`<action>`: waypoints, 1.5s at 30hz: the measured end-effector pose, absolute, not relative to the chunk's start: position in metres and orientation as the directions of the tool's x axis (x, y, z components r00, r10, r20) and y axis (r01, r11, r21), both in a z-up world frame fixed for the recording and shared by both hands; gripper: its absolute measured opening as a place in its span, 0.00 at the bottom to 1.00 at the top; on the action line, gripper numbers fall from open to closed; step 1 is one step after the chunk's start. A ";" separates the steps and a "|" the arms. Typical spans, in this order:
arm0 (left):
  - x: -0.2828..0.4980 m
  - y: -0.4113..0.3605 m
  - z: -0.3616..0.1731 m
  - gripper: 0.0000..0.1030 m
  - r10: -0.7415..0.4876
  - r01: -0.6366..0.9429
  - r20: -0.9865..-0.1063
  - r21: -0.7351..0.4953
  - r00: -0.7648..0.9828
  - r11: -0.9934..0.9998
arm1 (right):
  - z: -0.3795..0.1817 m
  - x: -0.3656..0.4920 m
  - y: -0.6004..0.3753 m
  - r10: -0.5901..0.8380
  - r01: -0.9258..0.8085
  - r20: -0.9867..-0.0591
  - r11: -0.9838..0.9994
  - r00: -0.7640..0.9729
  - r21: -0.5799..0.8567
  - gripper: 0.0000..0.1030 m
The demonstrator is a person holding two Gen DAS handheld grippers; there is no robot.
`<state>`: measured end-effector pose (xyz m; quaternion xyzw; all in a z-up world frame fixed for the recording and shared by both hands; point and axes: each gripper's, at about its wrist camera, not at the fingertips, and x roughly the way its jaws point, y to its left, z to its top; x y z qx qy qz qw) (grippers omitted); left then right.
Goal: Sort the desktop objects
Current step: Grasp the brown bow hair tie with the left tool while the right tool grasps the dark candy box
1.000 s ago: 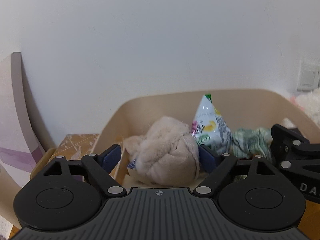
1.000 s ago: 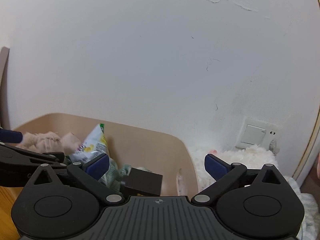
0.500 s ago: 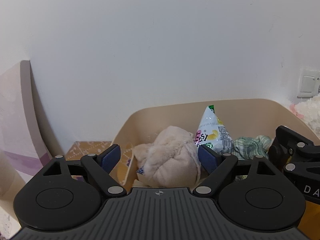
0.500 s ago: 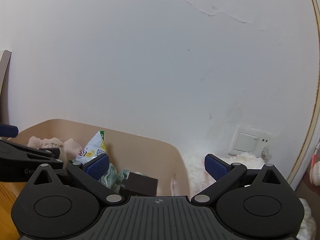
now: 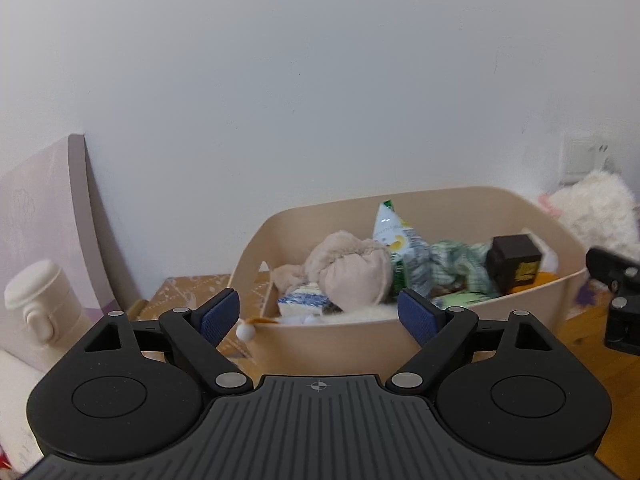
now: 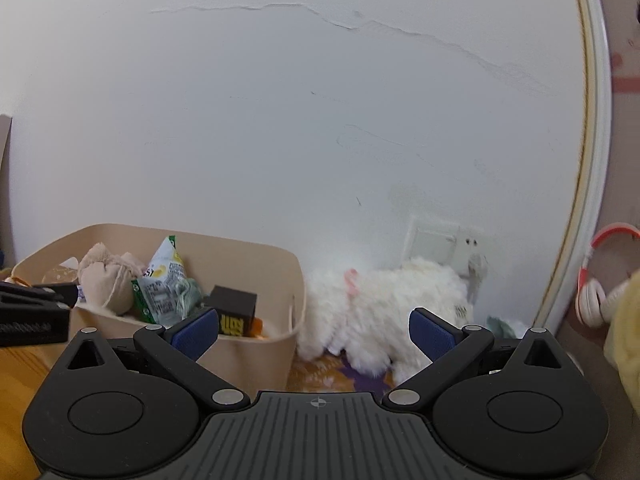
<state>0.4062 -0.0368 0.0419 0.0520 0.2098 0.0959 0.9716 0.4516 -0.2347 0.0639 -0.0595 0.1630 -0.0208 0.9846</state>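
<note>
A beige bin (image 5: pixel 352 344) stands against the wall and also shows in the right wrist view (image 6: pixel 256 352). In it lie a beige plush (image 5: pixel 352 268), a green and white snack bag (image 5: pixel 400 244), a green checked cloth (image 5: pixel 456 260) and a black box (image 5: pixel 516 258). My left gripper (image 5: pixel 320 316) is open and empty, in front of the bin. My right gripper (image 6: pixel 316 328) is open and empty, to the right of the bin. The plush (image 6: pixel 108 280), snack bag (image 6: pixel 164 284) and black box (image 6: pixel 234 312) show in the right wrist view too.
A white fluffy toy (image 6: pixel 384 312) lies right of the bin below a wall socket (image 6: pixel 440 240). A cream cup (image 5: pixel 40 312) and a leaning pink board (image 5: pixel 40 216) stand at the left. Red and white headphones (image 6: pixel 596 280) hang at the far right.
Both grippers have drawn back from the bin, which now looks smaller and farther. The beige plush that sat between the left fingers lies in the bin. More surroundings came into view.
</note>
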 end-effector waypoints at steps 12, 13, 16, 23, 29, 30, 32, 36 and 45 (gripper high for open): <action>0.375 -0.061 0.039 0.85 0.013 -0.001 -0.505 0.024 0.863 1.000 | 0.034 0.403 -0.256 -0.025 -0.039 -0.416 0.989 0.909 -0.145 1.00; 0.376 -0.064 0.034 0.85 -0.008 0.014 -0.521 0.008 0.853 1.000 | 0.029 0.398 -0.258 -0.018 -0.051 -0.433 0.988 0.901 -0.146 1.00; 0.381 -0.080 0.016 0.85 -0.046 0.045 -0.552 -0.015 0.833 0.999 | 0.019 0.385 -0.260 0.022 -0.106 -0.468 0.982 0.883 -0.153 1.00; 0.389 -0.124 -0.015 0.85 -0.018 0.048 -0.577 0.037 0.816 0.998 | 0.004 0.375 -0.253 0.146 -0.254 -0.537 0.958 0.831 -0.131 1.00; 0.402 -0.123 -0.037 0.86 0.016 0.025 -0.623 0.057 0.782 0.998 | -0.010 0.375 -0.236 0.190 -0.332 -0.588 0.933 0.786 -0.143 1.00; 0.404 -0.122 -0.040 0.86 0.014 0.028 -0.639 0.056 0.769 0.998 | -0.014 0.376 -0.234 0.193 -0.342 -0.601 0.929 0.776 -0.143 1.00; 0.405 -0.119 -0.044 0.86 0.010 0.032 -0.656 0.053 0.755 0.998 | -0.020 0.378 -0.228 0.193 -0.358 -0.618 0.921 0.762 -0.152 0.99; 0.408 -0.116 -0.053 0.86 0.028 0.037 -0.704 0.077 0.709 0.996 | -0.029 0.382 -0.221 0.206 -0.382 -0.647 0.913 0.734 -0.143 0.94; 0.399 -0.078 -0.055 0.85 0.040 -0.047 -0.718 0.010 0.695 0.999 | -0.034 0.385 -0.227 0.220 -0.376 -0.661 0.921 0.718 -0.102 0.92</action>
